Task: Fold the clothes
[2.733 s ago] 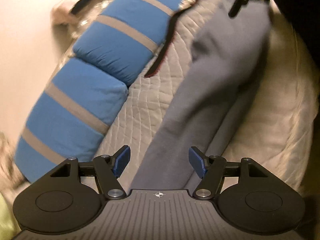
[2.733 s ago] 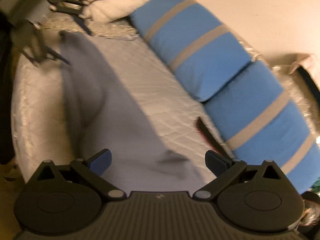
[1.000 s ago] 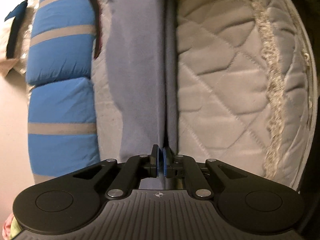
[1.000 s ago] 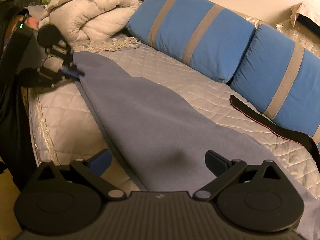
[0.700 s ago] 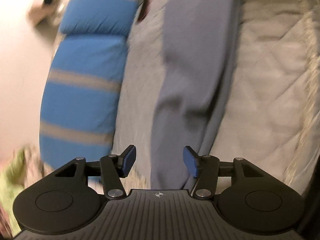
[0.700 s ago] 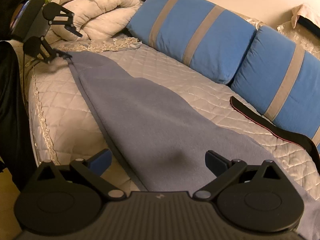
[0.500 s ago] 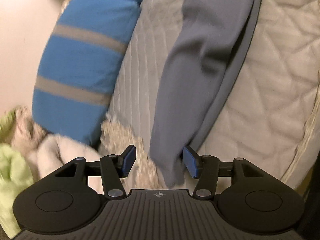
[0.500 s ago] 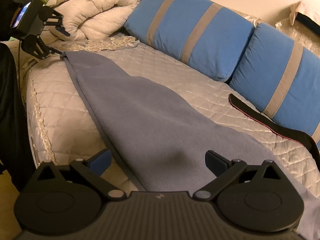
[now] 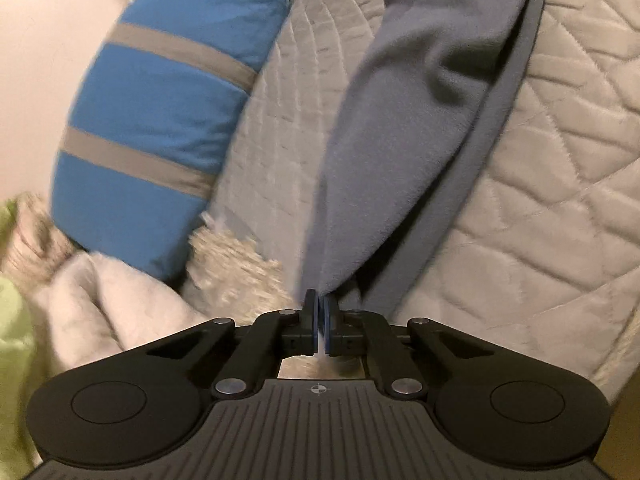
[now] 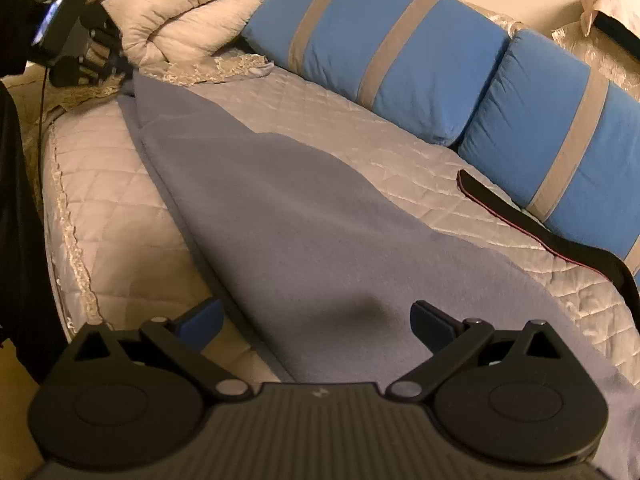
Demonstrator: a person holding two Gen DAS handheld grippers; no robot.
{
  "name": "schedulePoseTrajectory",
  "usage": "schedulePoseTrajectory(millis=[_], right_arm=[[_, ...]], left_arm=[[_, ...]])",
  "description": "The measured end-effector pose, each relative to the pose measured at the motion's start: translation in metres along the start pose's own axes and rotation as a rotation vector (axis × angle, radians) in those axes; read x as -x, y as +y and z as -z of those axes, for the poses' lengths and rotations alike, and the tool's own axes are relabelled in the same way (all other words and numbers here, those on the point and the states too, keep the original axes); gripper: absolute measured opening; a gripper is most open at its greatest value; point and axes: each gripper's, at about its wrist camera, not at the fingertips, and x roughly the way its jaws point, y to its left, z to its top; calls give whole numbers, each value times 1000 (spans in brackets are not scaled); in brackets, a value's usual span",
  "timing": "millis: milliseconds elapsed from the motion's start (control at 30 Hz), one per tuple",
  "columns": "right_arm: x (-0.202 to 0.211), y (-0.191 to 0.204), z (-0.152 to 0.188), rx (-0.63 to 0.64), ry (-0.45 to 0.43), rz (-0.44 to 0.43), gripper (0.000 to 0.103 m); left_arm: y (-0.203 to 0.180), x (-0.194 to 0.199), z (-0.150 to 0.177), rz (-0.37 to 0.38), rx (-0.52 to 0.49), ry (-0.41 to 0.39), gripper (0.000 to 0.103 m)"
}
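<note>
The left gripper (image 9: 319, 322) pinches one end of a long grey-blue garment (image 10: 304, 232), its blue pads closed on a narrow point of cloth at the head of a quilted bed (image 10: 116, 200). From there the garment runs the length of the mattress in a tapering strip, darker hem along the near edge, toward the right gripper (image 10: 316, 318), which hangs over the garment's wide end with its jaws spread and nothing between them.

The left wrist view is smeared by motion, so how much fabric sits between the pads is hard to tell; it looks like little more than a corner. That is the chief risk: a thin bite of soft fleece could slip free under any pull, dropping the end back into a heap. A raised ripple (image 9: 452, 84) further down the strip would likely be pressed into a crooked crease if the cloth is doubled over before it is drawn flat.

Clutter crowds the held end. A rumpled cream comforter (image 10: 180, 20) and lace trim (image 9: 236, 268) lie just beside the pinch and could snag. A black strap (image 10: 540, 232) rests near two blue striped pillows (image 10: 400, 52), close to the garment's far edge.
</note>
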Motion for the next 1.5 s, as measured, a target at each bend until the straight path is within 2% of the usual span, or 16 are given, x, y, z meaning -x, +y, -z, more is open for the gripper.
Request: schedulePoseTrajectory(millis=[133, 233, 400, 567, 667, 700, 733, 767, 833, 900, 1067, 1167, 1233, 1333, 1433, 1500], right_arm=[[0, 1, 1, 4, 5, -2, 103], [-2, 1, 1, 6, 10, -1, 103], [-4, 3, -1, 9, 16, 0, 103], [-6, 4, -1, 18, 24, 1, 103], [-6, 4, -1, 15, 22, 2, 103], [-6, 4, -1, 14, 22, 2, 103], [-6, 4, -1, 13, 21, 2, 103], [-7, 4, -1, 12, 23, 1, 103], [-8, 5, -1, 11, 25, 1, 103], [-8, 5, -1, 12, 24, -3, 103], [-10, 6, -1, 21, 31, -5, 103], [-12, 7, 0, 23, 39, -4, 103], [-13, 6, 0, 21, 44, -1, 103], [-14, 6, 1, 19, 49, -2, 103], [-15, 6, 0, 19, 51, -1, 103], [-15, 6, 0, 15, 50, -3, 103]], left_arm=[[13, 9, 16, -117, -29, -71, 2], [-3, 10, 29, -159, -114, -99, 2], [-50, 6, 42, -60, -218, -81, 2], [-51, -7, 42, -45, -189, -37, 5], [-37, -6, 44, -3, -147, -17, 7], [-27, -2, 46, 40, -99, -20, 10], [-14, 3, 49, 90, -45, -25, 24], [-2, 8, 51, 139, 8, -29, 46], [24, 15, 54, 219, 159, -46, 58], [51, 18, 58, 277, 338, -71, 59], [91, -12, 64, 318, 724, -64, 58], [98, -45, 66, 351, 858, -12, 58], [100, -51, 67, 369, 896, -5, 57], [102, -58, 70, 394, 945, 2, 47], [105, -65, 72, 420, 994, 9, 1], [106, -69, 74, 437, 1027, 14, 1]])
